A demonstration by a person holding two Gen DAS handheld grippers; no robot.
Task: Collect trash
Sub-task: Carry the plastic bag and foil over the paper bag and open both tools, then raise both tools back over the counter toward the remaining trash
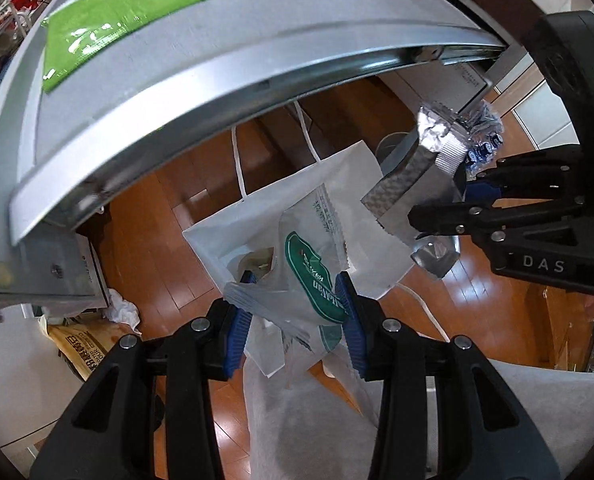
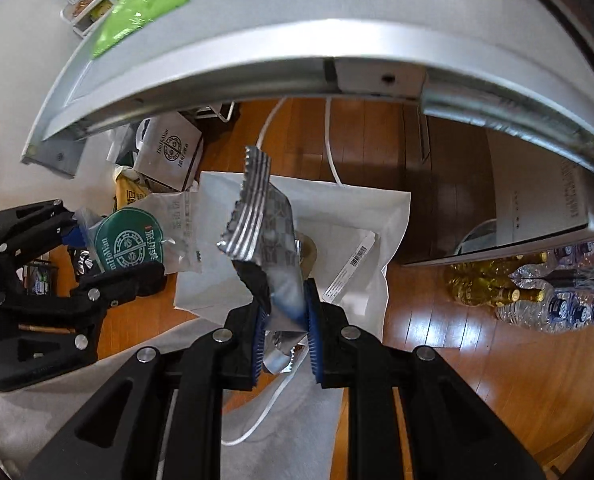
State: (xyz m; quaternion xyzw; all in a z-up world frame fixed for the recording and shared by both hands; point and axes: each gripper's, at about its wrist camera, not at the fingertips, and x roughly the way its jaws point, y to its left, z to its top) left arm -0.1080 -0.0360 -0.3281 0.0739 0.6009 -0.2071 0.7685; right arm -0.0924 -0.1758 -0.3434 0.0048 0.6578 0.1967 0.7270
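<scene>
My left tongs clench a green-labelled clear wrapper; my right tongs clench a crumpled silver wrapper, both above the open white bag.

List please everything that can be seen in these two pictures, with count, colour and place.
paper bag: one, white, open on the floor below both tools
clear wrapper: one, transparent with green label, held over the bag
foil wrapper: one, silver, held over the bag
table: one, grey with metal edge, above the bag
green sheet: one, bright green, on the table top
floor: brown wood
bottles: several, clear and yellowish, on the floor at right in the right wrist view
box with round logo: one, white, on the floor under the table
left tool: black with blue pads, shut on the clear wrapper
right tool: black with blue pads, shut on the foil wrapper
</scene>
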